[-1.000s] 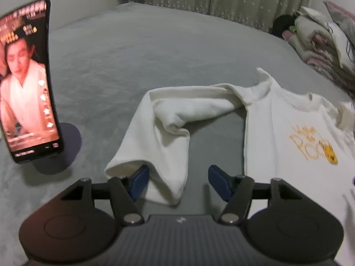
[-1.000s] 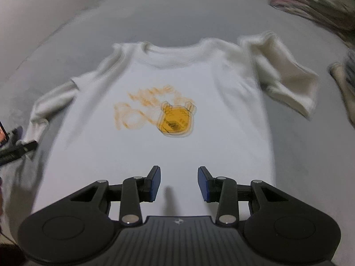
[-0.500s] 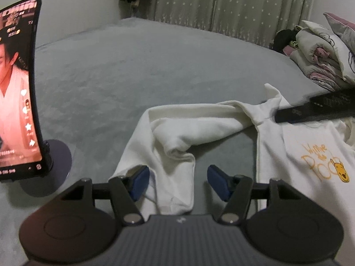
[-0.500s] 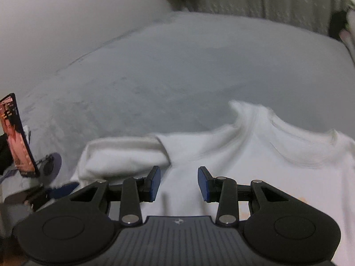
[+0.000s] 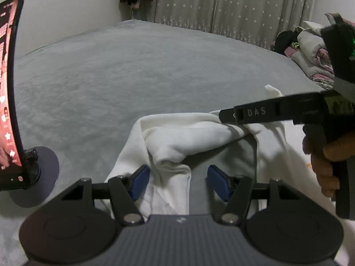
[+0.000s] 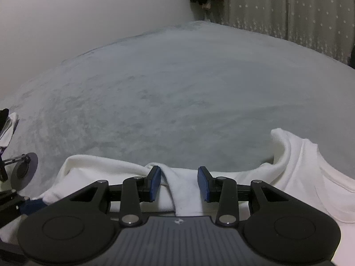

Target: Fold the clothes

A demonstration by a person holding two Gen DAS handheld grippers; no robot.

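My left gripper (image 5: 178, 182) and right gripper (image 6: 179, 182) both have jaws apart, straddling the white shirt's (image 5: 199, 133) limp sleeve; soft cloth, best pinched at cuff and shoulder.

White top (image 5: 195, 137) on grey bed, long sleeve crumpled, bent double

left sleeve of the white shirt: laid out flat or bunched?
Bunched. The sleeve doubles back on itself in a raised fold on the grey bed cover, cuff end between the open left gripper pads, not pinched.
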